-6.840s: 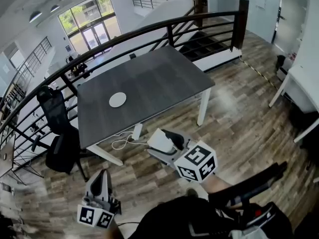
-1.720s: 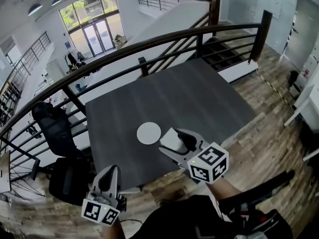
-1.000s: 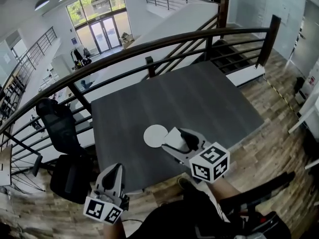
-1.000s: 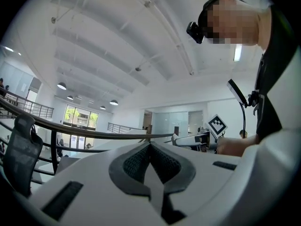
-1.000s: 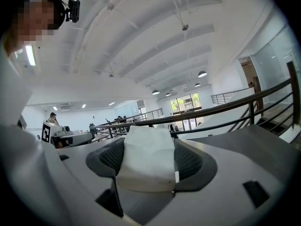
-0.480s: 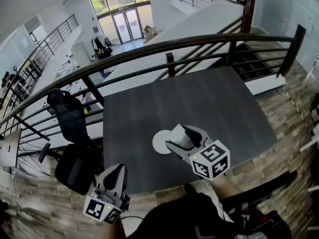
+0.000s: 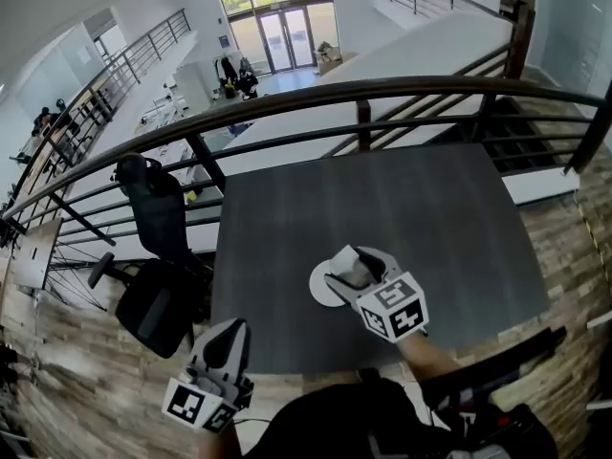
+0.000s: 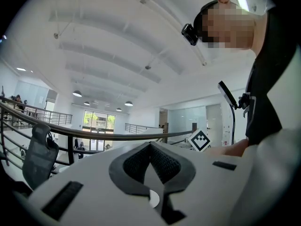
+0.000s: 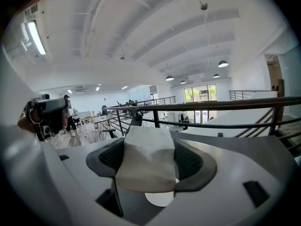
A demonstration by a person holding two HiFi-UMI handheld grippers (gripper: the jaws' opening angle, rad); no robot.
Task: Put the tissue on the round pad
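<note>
A white folded tissue pack sits between the dark pads of my right gripper, which is shut on it. In the head view the right gripper hangs with the tissue over the near part of the dark grey table, right above the round white pad and covering its right side. A patch of the pad shows under the tissue in the right gripper view. My left gripper is off the table's front left corner; its jaws are shut with nothing between them.
A black office chair stands left of the table. A dark railing runs behind the table's far edge. A black bar crosses the wooden floor at the lower right.
My right gripper has carried the tissue forward and down, from just beside the pad to over it. The left gripper has shifted a little forward.
</note>
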